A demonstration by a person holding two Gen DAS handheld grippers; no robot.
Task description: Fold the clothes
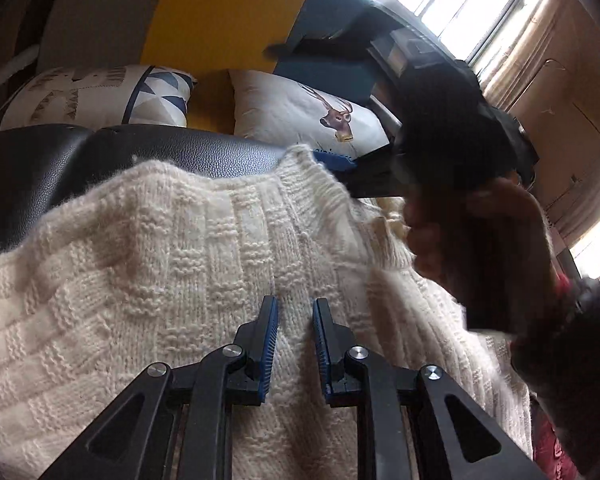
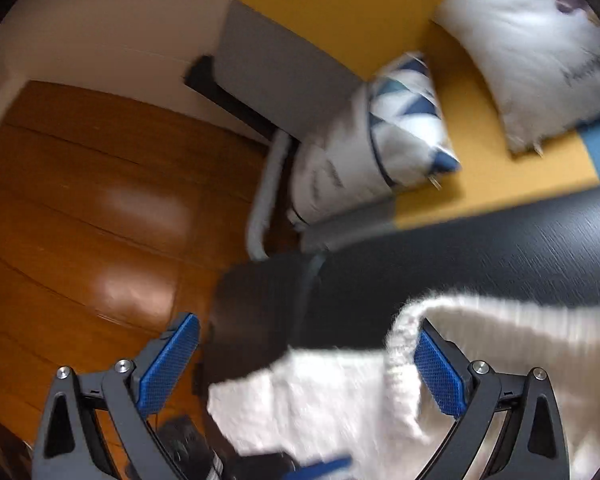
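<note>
On a black leather-look surface (image 1: 168, 148), one cream knitted sweater (image 1: 160, 264) lies spread, its ribbed edge lifted at the far right. From the left: two printed cushions, one with blue triangles (image 1: 100, 96) and one with a deer (image 1: 304, 112), lean against a yellow-and-teal backrest (image 1: 220, 20). The left gripper (image 1: 295, 332) hovers low over the knit, jaws slightly apart with nothing between them. Farther right, the right gripper (image 2: 308, 364), held in a person's hand (image 1: 472, 240), has its jaws spread wide; one blue pad (image 2: 436, 372) touches the sweater's ribbed edge. Wooden floor (image 2: 80, 220) shows in the blurred right wrist view.
</note>
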